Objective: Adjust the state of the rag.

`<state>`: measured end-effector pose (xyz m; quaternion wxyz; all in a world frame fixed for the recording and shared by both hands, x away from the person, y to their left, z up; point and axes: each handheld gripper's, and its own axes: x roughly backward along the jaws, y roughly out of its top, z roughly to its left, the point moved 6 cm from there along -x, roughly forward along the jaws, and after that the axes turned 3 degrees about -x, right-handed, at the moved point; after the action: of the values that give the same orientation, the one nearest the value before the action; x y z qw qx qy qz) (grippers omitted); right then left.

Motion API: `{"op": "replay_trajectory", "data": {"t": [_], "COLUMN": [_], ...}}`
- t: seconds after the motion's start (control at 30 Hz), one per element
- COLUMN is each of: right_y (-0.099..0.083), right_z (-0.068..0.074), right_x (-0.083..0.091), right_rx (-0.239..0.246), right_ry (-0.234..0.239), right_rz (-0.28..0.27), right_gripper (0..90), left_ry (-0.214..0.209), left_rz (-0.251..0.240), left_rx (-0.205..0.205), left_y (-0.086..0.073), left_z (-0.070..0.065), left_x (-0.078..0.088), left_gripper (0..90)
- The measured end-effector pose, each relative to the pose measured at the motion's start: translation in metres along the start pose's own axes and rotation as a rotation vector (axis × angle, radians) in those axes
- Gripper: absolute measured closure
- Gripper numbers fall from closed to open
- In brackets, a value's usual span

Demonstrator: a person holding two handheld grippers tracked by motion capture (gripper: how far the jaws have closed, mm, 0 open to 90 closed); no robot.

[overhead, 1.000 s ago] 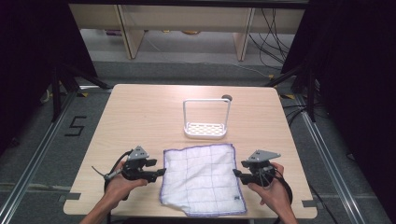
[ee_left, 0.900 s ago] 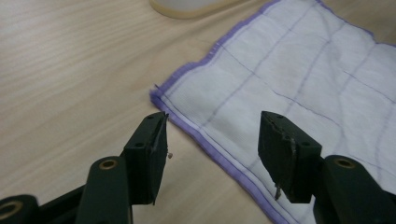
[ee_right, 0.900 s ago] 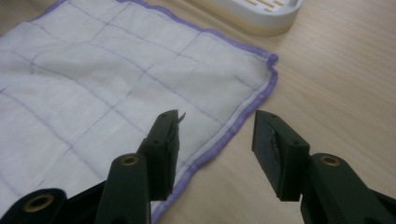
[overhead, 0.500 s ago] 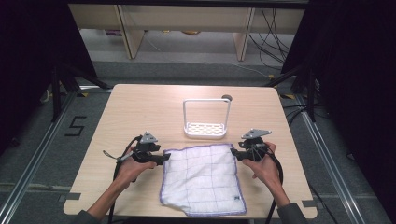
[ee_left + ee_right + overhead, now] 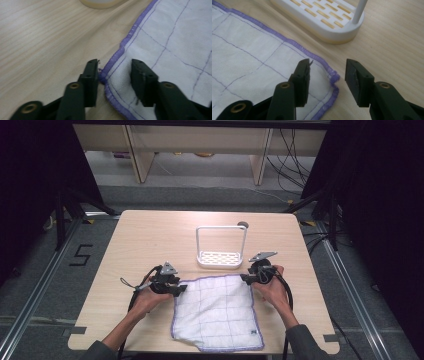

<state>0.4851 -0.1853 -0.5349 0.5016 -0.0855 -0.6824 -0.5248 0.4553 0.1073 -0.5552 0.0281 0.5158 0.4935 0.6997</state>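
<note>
Item: white cloth (image 5: 217, 310) with purple hem, lying flat on the counter (image 5: 145, 245), just on my near side of the white rack (image 5: 221, 247).

Left gripper (image 5: 181, 290): at the cloth's far left corner. My jaws have just been closing but do not yet pinch; the hem corner (image 5: 106, 75) lies between them.

Right gripper (image 5: 245, 278): at the far right corner, nearest the rack. Jaws also just closing, not yet gripping; corner (image 5: 333, 76) sits in the gap.

Relation: each corner lies straight ahead of its own jaws, one hand per corner, equally near.

Views: the high view gives the whole square; the gripper views give hem and jaw gap. The right gripper view shows the rack's slotted base (image 5: 324, 17).
</note>
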Motion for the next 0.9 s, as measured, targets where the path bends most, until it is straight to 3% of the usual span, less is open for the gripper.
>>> {"op": "replay_trajectory", "data": {"t": [0.07,0.1,0.17,0.23,0.27,0.3,0.33,0.53,0.57,0.7,0.73,0.8,0.9], "right_y": [0.000,0.000,-0.002,-0.004,-0.004,-0.003,-0.002,0.010,0.012,0.019,0.022,0.026,0.028], "right_z": [0.000,-0.001,-0.002,0.002,0.001,-0.002,-0.002,0.004,0.003,0.004,0.004,0.002,0.003], "right_x": [-0.004,-0.008,-0.008,-0.011,-0.010,-0.009,-0.004,0.023,0.026,0.040,0.042,0.049,0.058], "right_rx": [-0.017,-0.013,-0.002,-0.015,-0.005,0.023,0.022,0.031,0.044,0.051,0.052,0.070,0.052], "right_ry": [-0.001,-0.003,0.014,0.038,0.040,0.024,0.037,0.056,0.041,0.059,0.057,0.061,0.066], "right_rz": [0.021,-0.003,0.023,0.018,0.022,0.005,0.014,-0.072,-0.089,-0.105,-0.133,-0.148,-0.154], "right_gripper": [61.5,65.0,76.5,85.9,87.5,88.0,88.1,88.4,88.3,88.4,88.4,88.4,88.4], "left_ry": [-0.009,-0.013,-0.018,-0.031,-0.030,-0.026,-0.027,-0.024,-0.029,-0.024,-0.025,-0.033,-0.026], "left_rz": [-0.009,-0.013,-0.015,-0.036,-0.038,-0.048,-0.057,-0.104,-0.115,-0.162,-0.167,-0.177,-0.196], "left_rx": [-0.002,-0.003,-0.019,-0.002,-0.013,-0.018,-0.015,-0.035,-0.033,-0.015,-0.014,-0.035,-0.030], "left_y": [0.000,0.001,0.001,0.003,0.003,0.004,0.006,0.021,0.024,0.036,0.039,0.044,0.049], "left_z": [-0.002,-0.002,-0.003,-0.004,-0.003,-0.002,-0.002,0.003,0.004,0.008,0.008,0.008,0.006], "left_x": [-0.001,-0.001,-0.001,-0.001,0.002,0.004,0.007,0.024,0.025,0.031,0.033,0.039,0.042], "left_gripper": [70.2,74.4,80.4,83.2,83.7,84.0,84.2,84.5,84.5,84.6,84.5,84.5,84.5]}}
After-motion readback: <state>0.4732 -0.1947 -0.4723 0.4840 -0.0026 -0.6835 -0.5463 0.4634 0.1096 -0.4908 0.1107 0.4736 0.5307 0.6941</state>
